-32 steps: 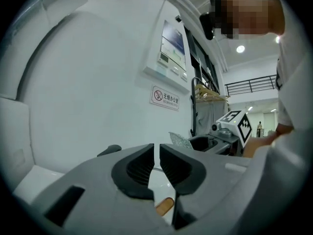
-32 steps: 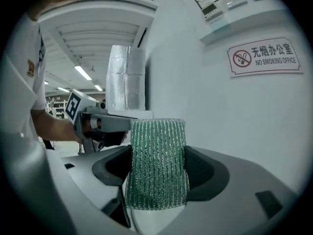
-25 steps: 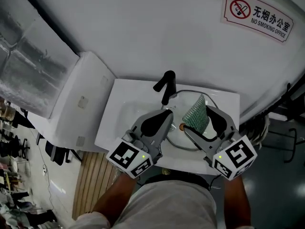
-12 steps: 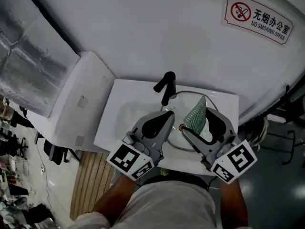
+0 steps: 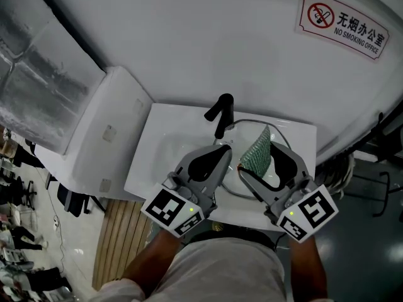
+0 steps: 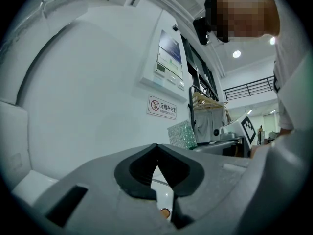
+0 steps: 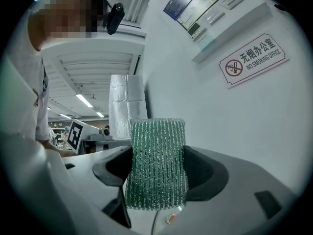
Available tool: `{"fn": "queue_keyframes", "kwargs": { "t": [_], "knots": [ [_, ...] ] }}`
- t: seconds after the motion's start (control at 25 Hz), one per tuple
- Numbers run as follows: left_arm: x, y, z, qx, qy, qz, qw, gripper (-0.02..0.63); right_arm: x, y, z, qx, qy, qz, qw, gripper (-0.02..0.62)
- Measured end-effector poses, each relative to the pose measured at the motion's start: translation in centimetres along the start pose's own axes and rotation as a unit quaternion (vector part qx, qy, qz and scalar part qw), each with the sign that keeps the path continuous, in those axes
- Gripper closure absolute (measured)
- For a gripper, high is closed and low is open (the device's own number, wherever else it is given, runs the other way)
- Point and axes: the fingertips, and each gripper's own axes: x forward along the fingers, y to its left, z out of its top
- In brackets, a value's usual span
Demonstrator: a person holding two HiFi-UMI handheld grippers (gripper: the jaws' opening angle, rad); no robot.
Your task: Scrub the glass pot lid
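The glass pot lid (image 5: pixel 250 192) lies in the white sink (image 5: pixel 160 162), its brown knob (image 5: pixel 240 167) showing between my two grippers. My left gripper (image 5: pixel 223 150) is level over the lid's left side, near the base of the black faucet (image 5: pixel 221 112). Its jaws are shut, tips (image 6: pixel 156 147) meeting with nothing between them, and the knob (image 6: pixel 165 212) shows below. My right gripper (image 5: pixel 261 159) is shut on a green mesh scrub pad (image 5: pixel 257 151), which stands upright between its pads (image 7: pixel 156 168) above the lid. Both grippers hide much of the lid.
A no-smoking sign (image 5: pixel 342 22) hangs on the white wall behind the sink. A white slanted panel (image 5: pixel 107 137) adjoins the sink at left. Wooden slats (image 5: pixel 123 238) cover the floor below left. The person's arms and torso fill the bottom of the head view.
The right gripper with the scrub pad has edged slightly toward the left gripper. The left gripper has stayed in place.
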Motion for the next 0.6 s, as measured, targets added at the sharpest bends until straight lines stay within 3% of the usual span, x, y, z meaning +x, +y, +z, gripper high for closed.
{"fn": "queue_keyframes", "kwargs": {
  "t": [0.6],
  "knots": [
    [0.11,0.43,0.06,-0.001,-0.002,-0.002,1.0,0.591,0.21,-0.17,-0.2,0.0,0.003,-0.005,1.0,0.268]
  ]
}}
